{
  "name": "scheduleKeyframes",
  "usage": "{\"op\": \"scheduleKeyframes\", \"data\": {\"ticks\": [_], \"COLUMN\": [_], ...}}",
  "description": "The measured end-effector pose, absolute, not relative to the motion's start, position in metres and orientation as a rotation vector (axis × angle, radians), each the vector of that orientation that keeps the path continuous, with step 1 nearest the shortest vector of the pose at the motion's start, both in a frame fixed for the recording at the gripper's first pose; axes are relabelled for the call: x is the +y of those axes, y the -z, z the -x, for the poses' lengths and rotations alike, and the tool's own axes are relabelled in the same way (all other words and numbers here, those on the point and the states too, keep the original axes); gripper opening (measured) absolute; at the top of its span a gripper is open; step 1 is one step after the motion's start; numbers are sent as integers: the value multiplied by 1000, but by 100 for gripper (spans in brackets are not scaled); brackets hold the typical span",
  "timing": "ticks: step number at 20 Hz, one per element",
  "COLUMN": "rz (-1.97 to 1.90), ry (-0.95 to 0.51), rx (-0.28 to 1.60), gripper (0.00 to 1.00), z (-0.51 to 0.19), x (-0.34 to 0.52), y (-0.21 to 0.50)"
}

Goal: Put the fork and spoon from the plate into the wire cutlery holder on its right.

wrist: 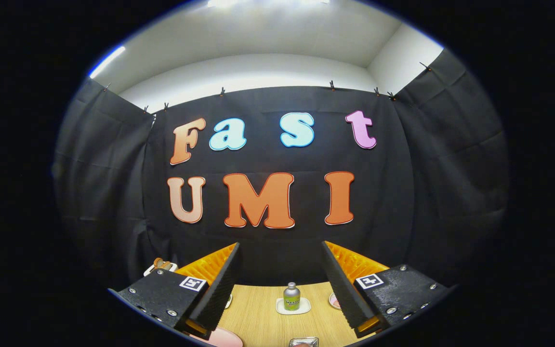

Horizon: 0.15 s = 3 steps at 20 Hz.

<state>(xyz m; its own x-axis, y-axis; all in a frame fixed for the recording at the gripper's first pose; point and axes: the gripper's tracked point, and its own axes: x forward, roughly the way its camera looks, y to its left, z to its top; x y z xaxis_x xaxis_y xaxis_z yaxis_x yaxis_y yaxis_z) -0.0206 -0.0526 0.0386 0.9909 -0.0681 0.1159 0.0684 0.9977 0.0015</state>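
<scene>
Black cloth walls close off the booth on 3 sides, with a pale ceiling and a strip light above them. Below the cloth runs a light wood-grain table (pixel 258 313). The jaws (pixel 281 260) stand wide apart and raised above the table, with nothing between them and neither finger touching anything. Seen between the fingers, toward the far edge of the table, a small bottle (pixel 291 296) with a silver cap and green label stands upright on a small white dish (pixel 280 308). Just beside the left finger's base lies the edge of a pink plate (pixel 224 338); whether fork or spoon lie on it cannot be told. Near the bottom, between the fingers, part of a shiny metal thing (pixel 304 342) peeks up, too cropped to identify. Beyond the left finger sits a brownish object (pixel 161 263) on something white.
</scene>
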Motion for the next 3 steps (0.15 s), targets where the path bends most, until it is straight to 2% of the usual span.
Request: {"op": "scheduleKeyframes", "data": {"ticks": [3], "rz": [-3], "ry": [71], "rx": [-121], "gripper": [97], "z": [22], "x": [-50], "y": [-39]}}
